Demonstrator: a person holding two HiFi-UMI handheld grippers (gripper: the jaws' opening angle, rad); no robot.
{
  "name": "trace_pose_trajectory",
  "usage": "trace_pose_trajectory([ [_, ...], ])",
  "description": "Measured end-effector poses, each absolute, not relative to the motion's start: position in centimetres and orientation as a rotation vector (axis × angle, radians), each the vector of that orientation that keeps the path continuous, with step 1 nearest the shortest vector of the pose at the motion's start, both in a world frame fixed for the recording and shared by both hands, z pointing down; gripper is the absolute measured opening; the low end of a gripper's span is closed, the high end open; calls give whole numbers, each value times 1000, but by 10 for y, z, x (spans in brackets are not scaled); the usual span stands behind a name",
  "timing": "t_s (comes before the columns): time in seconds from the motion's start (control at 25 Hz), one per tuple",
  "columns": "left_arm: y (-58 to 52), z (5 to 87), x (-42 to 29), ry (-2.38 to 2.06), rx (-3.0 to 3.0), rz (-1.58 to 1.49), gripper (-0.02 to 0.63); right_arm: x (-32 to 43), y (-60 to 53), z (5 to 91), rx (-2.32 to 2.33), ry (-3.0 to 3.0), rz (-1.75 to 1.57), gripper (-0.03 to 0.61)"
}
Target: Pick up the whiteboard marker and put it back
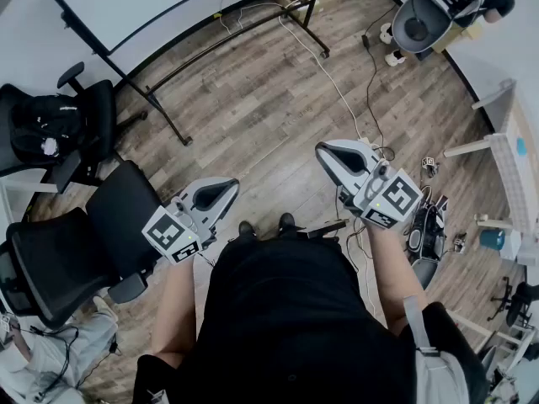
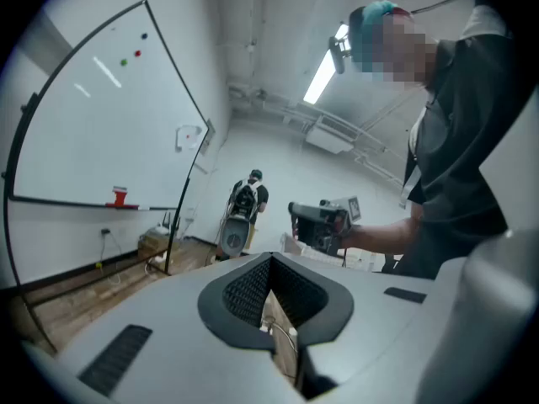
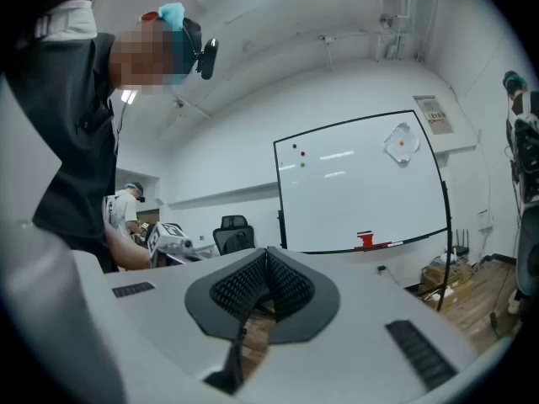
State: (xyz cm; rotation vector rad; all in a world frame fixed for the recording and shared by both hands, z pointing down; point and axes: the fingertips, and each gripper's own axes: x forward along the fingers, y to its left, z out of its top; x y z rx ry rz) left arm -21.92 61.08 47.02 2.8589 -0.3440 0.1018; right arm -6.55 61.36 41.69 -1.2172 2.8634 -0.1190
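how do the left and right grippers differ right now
The left grey two-jaw gripper is lower in the head view, beside a black office chair; the right grey two-jaw gripper sits higher, over wood floor. The left points up-right, the right up-left. Both are shut and empty.
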Motion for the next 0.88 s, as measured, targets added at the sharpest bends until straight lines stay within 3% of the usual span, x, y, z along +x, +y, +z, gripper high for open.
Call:
trace_pose_trajectory([
  [0.36,624,460,-151,-287,2788,44,11,-50,646,450,-1119,2880,-262,20],
  [0.6,618,458,-133,-380,2783,40,11,-41,646,439,-984,2919,-131,21],
  [0.88,609,471,-116,-512,2747,101,11,-10,630,463,-913,2963,-221,21],
])
